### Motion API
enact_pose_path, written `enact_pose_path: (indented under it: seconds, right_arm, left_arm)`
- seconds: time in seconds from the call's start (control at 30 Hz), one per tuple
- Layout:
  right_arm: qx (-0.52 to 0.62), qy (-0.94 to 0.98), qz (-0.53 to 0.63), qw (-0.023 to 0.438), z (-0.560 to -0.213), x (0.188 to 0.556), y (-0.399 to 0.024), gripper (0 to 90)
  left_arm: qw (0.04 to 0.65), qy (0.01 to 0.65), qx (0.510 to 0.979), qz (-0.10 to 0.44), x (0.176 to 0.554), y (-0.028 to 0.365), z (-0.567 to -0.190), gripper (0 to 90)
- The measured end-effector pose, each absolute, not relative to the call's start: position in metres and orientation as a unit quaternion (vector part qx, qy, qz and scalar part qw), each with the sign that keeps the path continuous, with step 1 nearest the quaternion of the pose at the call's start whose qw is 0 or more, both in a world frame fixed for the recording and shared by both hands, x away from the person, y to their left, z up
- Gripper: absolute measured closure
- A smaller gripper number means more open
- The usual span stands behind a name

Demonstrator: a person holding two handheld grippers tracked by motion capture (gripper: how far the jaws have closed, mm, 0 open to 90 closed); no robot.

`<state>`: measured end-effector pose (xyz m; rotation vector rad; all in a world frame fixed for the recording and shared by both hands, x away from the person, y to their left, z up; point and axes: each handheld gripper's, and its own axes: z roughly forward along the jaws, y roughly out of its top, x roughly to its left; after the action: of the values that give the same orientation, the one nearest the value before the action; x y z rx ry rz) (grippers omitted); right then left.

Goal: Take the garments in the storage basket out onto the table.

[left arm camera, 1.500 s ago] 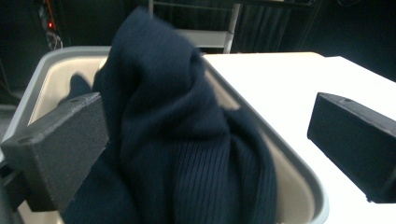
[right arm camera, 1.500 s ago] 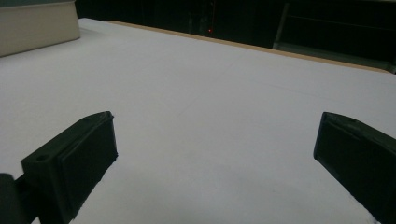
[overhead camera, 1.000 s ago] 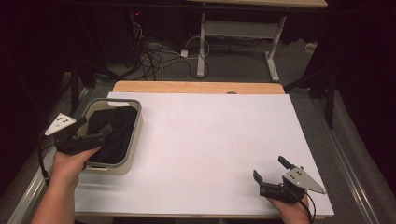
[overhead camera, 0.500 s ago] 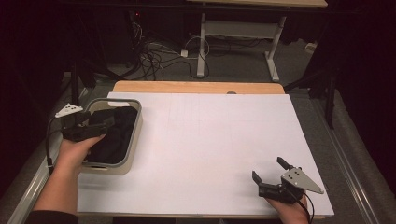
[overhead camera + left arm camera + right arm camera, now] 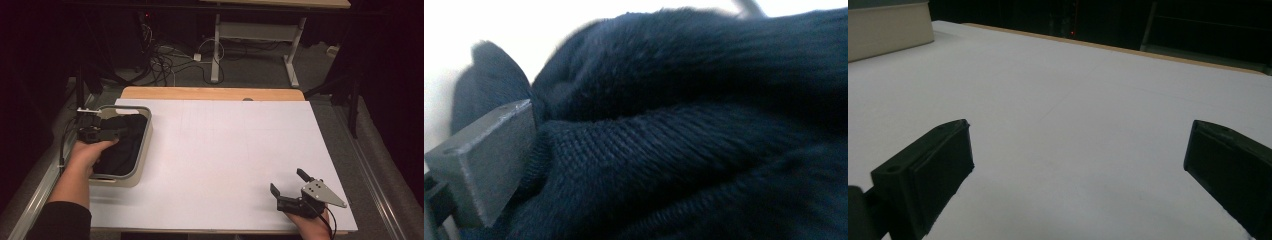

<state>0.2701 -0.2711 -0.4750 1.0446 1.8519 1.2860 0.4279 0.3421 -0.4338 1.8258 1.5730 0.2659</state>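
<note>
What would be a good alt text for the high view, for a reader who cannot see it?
The left gripper reaches into a grey bin at the left edge of a white table, its fingers in the dark cloth that lies inside. The right gripper rests open near the table's front right corner, holding nothing.

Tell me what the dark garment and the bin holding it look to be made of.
Garment: knitted fabric, likely wool or acrylic yarn; fine ribbed stitches and a soft, fuzzy matte nap show close up, dark navy to black. The left gripper is pressed into it.
Bin: probably moulded plastic; smooth beige walls, rounded corners, a grey rim with a dull sheen. Plain painted metal cannot be ruled out.
</note>
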Motion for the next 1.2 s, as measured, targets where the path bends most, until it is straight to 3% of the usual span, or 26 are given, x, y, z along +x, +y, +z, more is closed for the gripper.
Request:
enact_pose_path:
  seconds: [0.5, 0.7, 0.93, 1.2]
  right_arm:
    - [0.393, 0.709, 0.489, 0.324, -0.475, 0.269, -0.269, 0.0]
    - [0.391, 0.71, 0.49, 0.323, -0.474, 0.268, -0.267, 0.0]
    - [0.397, 0.707, 0.489, 0.32, -0.476, 0.268, -0.268, 0.0]
    - [0.396, 0.71, 0.488, 0.316, -0.477, 0.27, -0.267, 0.0]
  left_arm:
    - [0.172, 0.608, 0.775, 0.016, 0.434, 0.322, -0.441, 0.0]
    - [0.132, 0.6, 0.789, -0.022, 0.435, 0.314, -0.438, 0.0]
    - [0.073, 0.592, 0.803, -0.027, 0.452, 0.302, -0.449, 0.0]
    - [0.069, 0.584, 0.808, -0.04, 0.462, 0.303, -0.452, 2.5]
